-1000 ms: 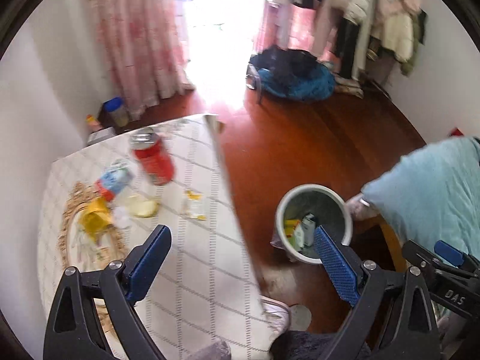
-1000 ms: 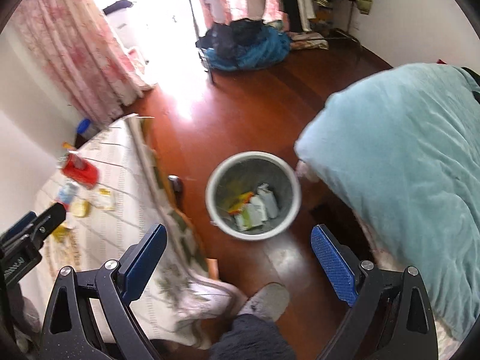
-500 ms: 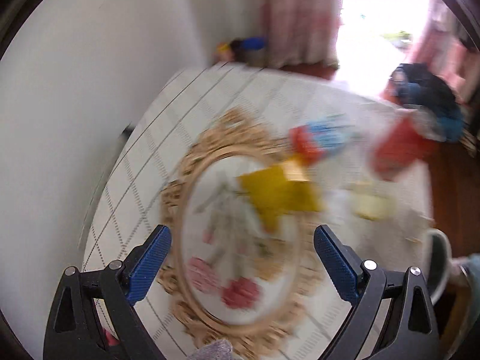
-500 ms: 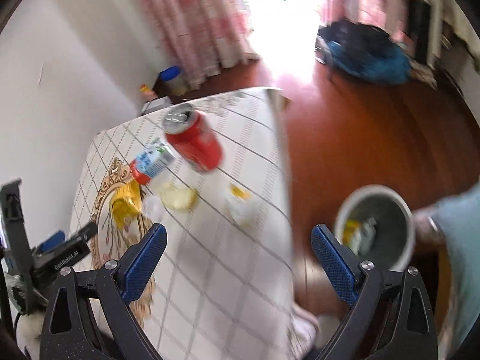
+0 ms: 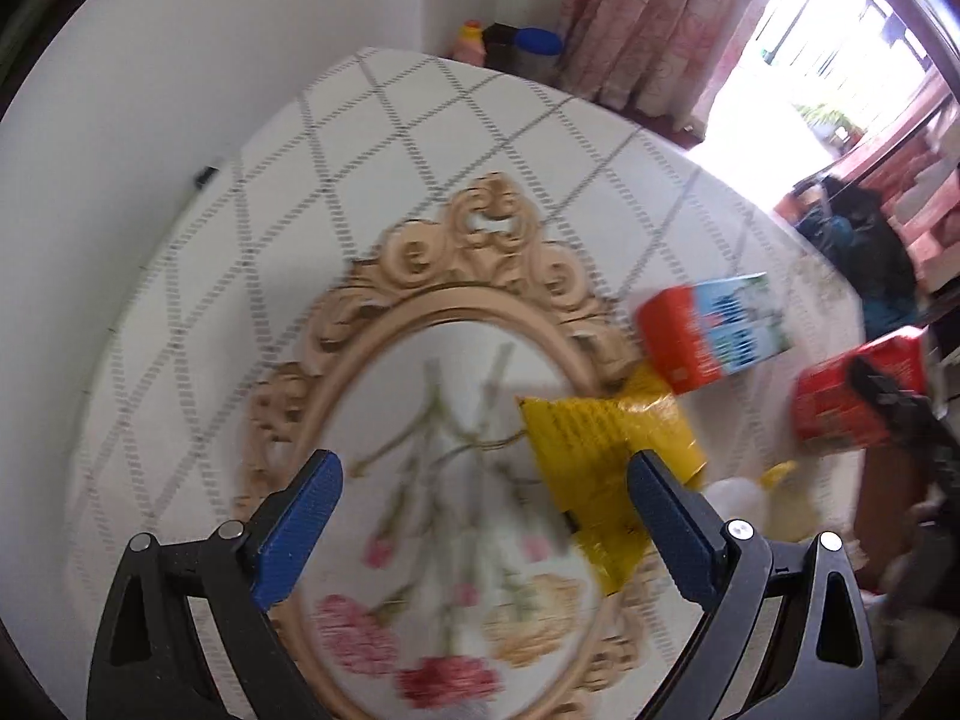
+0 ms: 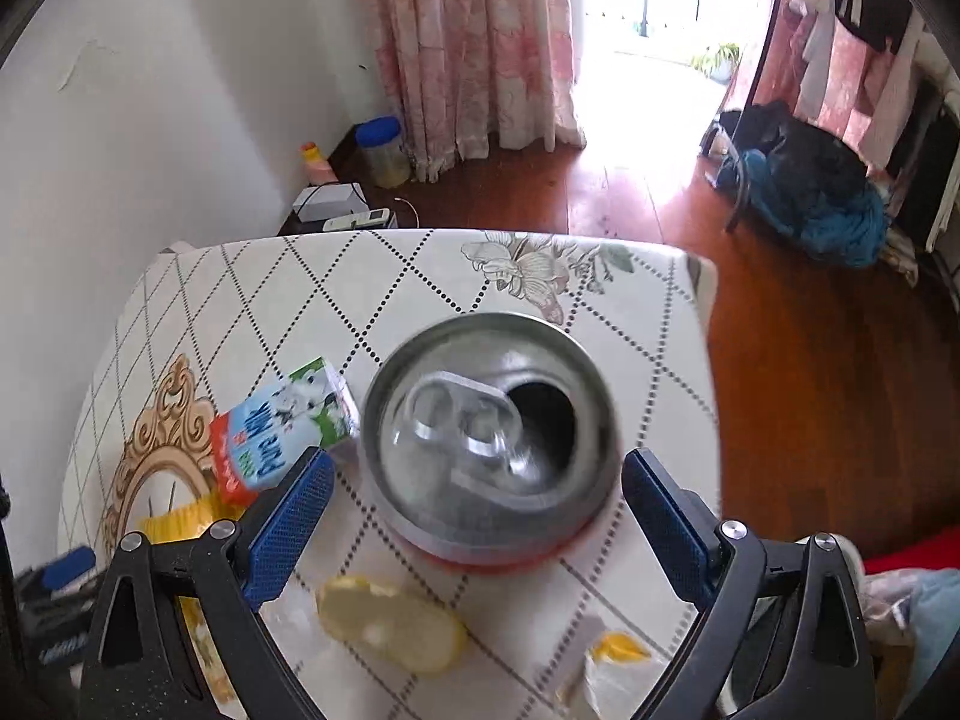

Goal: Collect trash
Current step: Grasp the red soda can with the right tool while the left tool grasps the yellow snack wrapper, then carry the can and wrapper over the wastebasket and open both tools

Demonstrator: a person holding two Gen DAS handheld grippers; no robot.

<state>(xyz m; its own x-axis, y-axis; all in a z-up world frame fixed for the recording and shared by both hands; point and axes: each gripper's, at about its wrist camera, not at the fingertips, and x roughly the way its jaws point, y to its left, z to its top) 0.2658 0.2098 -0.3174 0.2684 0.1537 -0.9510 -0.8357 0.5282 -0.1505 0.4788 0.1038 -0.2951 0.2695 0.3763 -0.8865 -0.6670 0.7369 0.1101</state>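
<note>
A red soda can (image 6: 489,438) stands upright on the table, its open silver top right between the wide-open jaws of my right gripper (image 6: 477,504); the can also shows in the left wrist view (image 5: 840,399). A milk carton (image 6: 279,441) lies to its left, also seen in the left wrist view (image 5: 711,327). A yellow wrapper (image 5: 606,456) lies on the ornate oval placemat (image 5: 420,480), partly between the jaws of my open, empty left gripper (image 5: 483,504). A lemon slice (image 6: 390,624) and a small wrapper (image 6: 612,660) lie near the can.
The table has a white diamond-pattern cloth (image 6: 360,294) and stands against a white wall (image 5: 150,90). Jars (image 6: 384,150) stand on the floor by pink curtains (image 6: 474,42). A pile of clothes (image 6: 804,180) lies on the wooden floor at right.
Both grippers swung from the floor bin to the table. The right one closed in above the can; the left one came low over the placemat and yellow wrapper.
</note>
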